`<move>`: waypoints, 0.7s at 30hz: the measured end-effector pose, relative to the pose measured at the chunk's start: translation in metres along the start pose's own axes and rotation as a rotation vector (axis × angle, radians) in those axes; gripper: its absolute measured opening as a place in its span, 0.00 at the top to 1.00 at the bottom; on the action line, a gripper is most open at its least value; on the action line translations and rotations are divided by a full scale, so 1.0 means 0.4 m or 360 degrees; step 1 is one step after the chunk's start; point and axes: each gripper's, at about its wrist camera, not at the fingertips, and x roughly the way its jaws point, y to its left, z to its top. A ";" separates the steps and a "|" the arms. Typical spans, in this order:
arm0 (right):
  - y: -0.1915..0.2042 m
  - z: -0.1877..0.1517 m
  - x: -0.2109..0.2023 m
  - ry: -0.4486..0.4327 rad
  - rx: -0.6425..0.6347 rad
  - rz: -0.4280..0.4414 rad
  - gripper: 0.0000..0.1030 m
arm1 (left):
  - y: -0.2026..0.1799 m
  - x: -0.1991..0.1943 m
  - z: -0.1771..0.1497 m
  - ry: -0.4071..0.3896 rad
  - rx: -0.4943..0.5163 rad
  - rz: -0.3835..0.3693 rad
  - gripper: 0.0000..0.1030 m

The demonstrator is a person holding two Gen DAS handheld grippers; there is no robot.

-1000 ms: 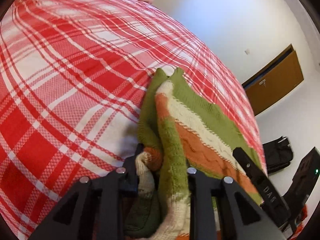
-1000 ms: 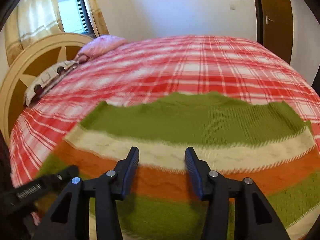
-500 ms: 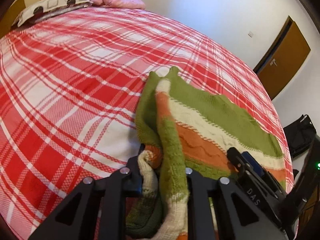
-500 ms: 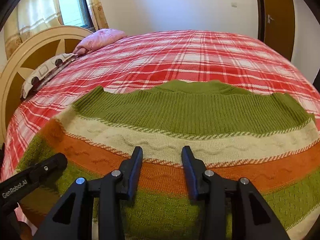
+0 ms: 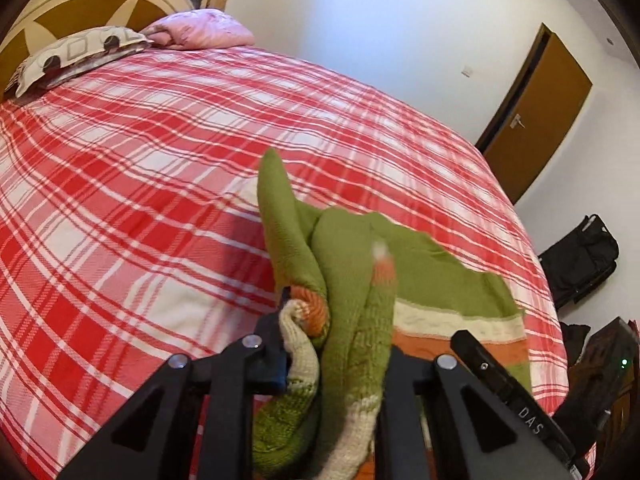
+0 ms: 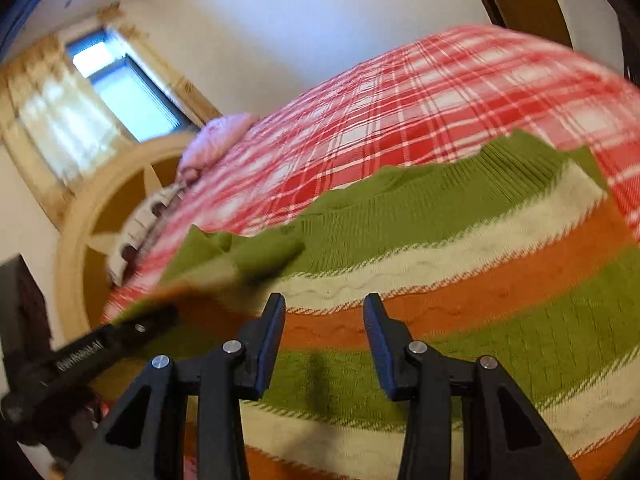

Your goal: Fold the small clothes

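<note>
Left gripper (image 5: 334, 344) clamped on a bunched fold of the striped sweater (image 6: 460, 264); its pads hidden by knit. Right gripper (image 6: 325, 324) gapes above the sweater, gripping nothing. Sweater lies on plaid bedspread (image 5: 140, 184); near edge cut off, right-wrist view blurred.

Plaid bed (image 5: 120, 200) bears striped sweater (image 6: 440, 240), pillows (image 5: 76, 52).

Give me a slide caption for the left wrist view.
Left gripper lifts a bunched striped knit sweater off the red plaid bedspread.
</note>
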 end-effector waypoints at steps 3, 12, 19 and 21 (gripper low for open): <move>-0.017 0.000 0.001 0.0056 0.0096 0.0147 0.59 | -0.037 0.006 -0.008 0.0010 0.0039 0.0012 0.84; -0.024 0.042 0.099 0.0370 0.0510 0.0729 0.30 | -0.059 0.009 -0.071 -0.0034 0.0082 -0.0065 0.84; 0.040 0.088 0.212 0.0588 0.0393 0.0765 0.30 | -0.102 0.012 -0.094 -0.0081 0.0246 -0.0029 0.84; 0.067 0.101 0.229 0.0645 0.0272 0.0730 0.30 | -0.122 0.015 -0.113 -0.0090 0.0330 -0.0019 0.84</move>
